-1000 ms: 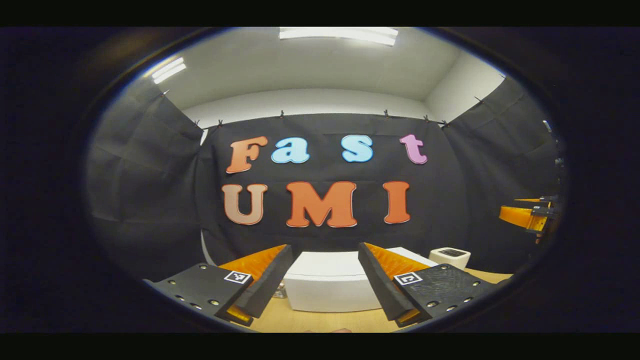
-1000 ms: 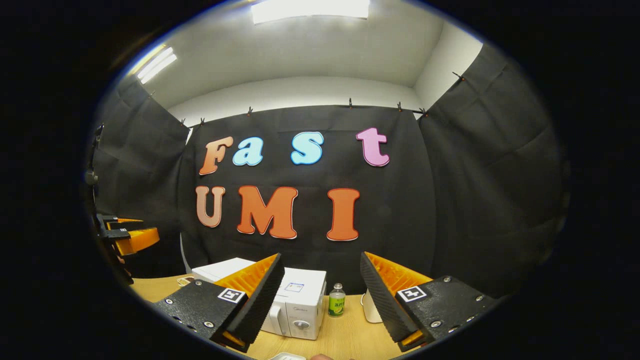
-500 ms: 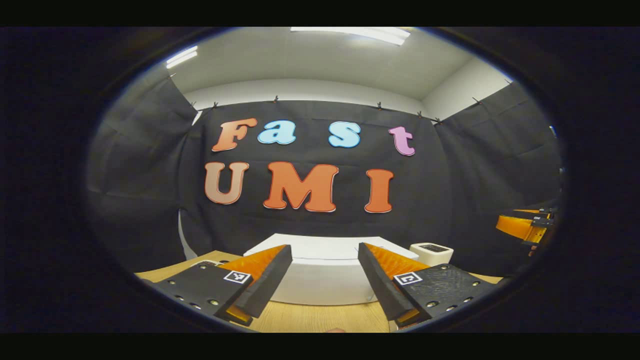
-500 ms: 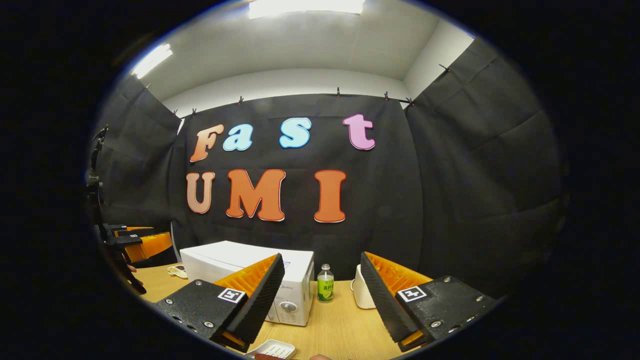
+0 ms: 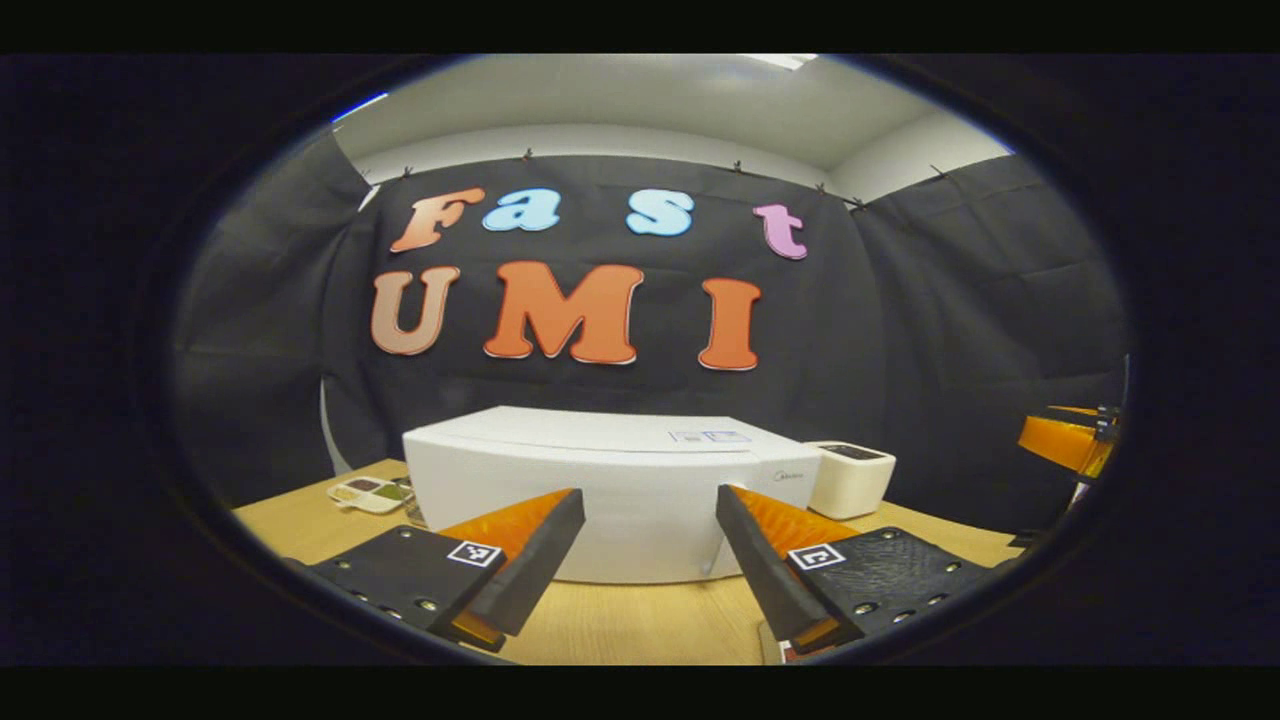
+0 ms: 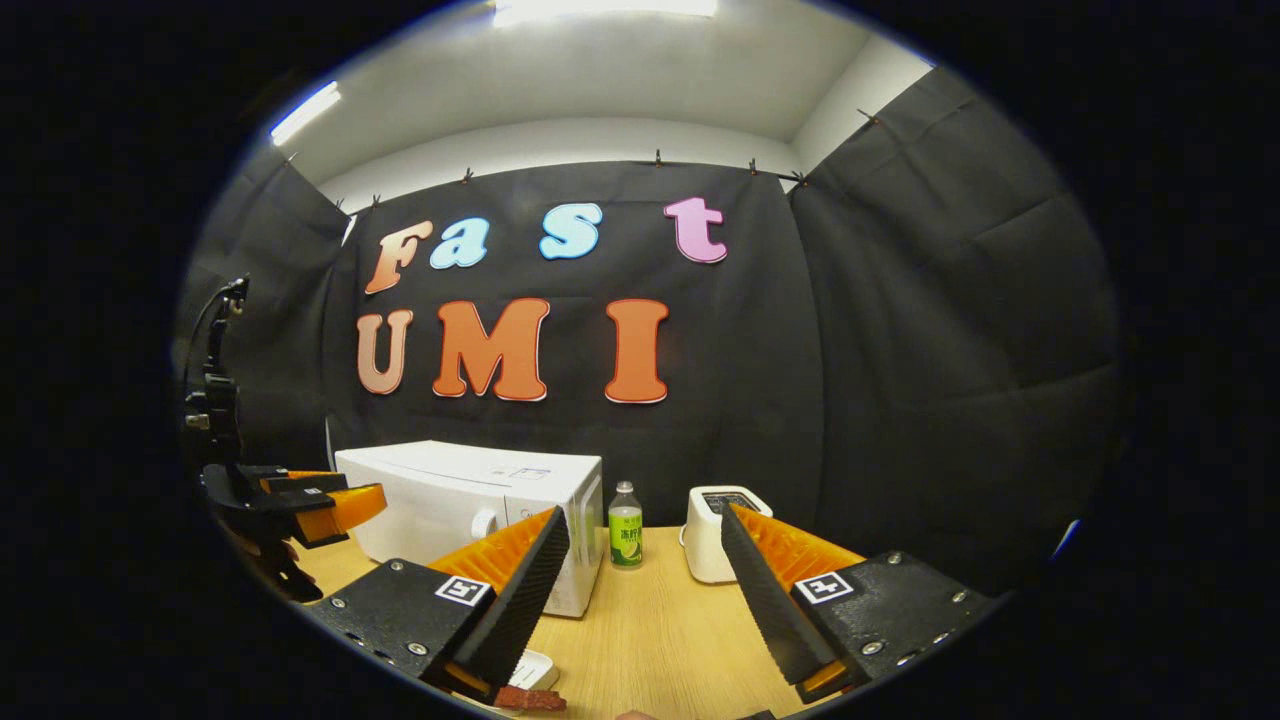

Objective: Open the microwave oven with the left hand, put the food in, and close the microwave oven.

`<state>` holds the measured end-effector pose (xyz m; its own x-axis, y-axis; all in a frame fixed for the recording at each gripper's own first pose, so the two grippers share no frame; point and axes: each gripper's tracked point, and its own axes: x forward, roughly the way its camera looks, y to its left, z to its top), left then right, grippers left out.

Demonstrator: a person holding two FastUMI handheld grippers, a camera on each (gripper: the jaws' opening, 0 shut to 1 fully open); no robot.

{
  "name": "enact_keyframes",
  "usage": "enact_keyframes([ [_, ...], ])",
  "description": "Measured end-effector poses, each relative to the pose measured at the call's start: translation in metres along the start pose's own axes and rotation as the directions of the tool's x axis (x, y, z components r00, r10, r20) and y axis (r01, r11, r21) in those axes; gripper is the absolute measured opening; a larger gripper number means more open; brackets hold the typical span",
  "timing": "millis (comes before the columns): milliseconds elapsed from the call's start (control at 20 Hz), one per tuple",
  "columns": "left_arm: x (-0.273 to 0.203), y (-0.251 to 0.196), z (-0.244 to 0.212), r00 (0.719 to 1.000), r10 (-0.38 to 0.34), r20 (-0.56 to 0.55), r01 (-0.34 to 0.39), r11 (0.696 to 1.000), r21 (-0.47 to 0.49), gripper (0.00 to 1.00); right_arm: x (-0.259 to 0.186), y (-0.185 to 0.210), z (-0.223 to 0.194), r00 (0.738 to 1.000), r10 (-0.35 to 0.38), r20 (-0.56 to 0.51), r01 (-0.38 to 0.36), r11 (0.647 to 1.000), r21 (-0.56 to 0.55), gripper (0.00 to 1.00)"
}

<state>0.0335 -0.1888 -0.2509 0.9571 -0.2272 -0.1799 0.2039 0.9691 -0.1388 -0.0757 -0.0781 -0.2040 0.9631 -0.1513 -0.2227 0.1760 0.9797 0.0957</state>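
White microwave oven (image 5: 610, 495) faces both level, wide-open, empty hand-held grippers (image 5: 640, 560) (image 6: 640, 580).

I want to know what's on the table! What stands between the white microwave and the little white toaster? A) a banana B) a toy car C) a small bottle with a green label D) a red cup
C: in the right gripper view a small bottle with a green label stands on the table, between the microwave and the toaster.
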Motion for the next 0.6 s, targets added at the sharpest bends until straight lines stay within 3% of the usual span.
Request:
enact_keyframes([
  [250, 0.036, -0.036, -0.058, 0.994, -0.069, -0.086, 0.072, 0.997, 0.037, 0.89, -0.009, -0.01, -0.04, 0.998, 0.001, -0.058, 0.0, 1.0, 0.022, 0.95],
  [400, 0.058, -0.044, -0.086, 0.989, -0.064, -0.132, 0.073, 0.995, 0.061, 0.89, -0.013, -0.019, -0.06, 0.996, -0.012, -0.093, 0.015, 0.999, 0.029, 0.95],
  [600, 0.078, -0.049, -0.104, 0.987, -0.049, -0.155, 0.06, 0.996, 0.066, 0.78, -0.019, -0.029, -0.08, 0.992, -0.031, -0.122, 0.034, 0.999, 0.026, 0.95],
])
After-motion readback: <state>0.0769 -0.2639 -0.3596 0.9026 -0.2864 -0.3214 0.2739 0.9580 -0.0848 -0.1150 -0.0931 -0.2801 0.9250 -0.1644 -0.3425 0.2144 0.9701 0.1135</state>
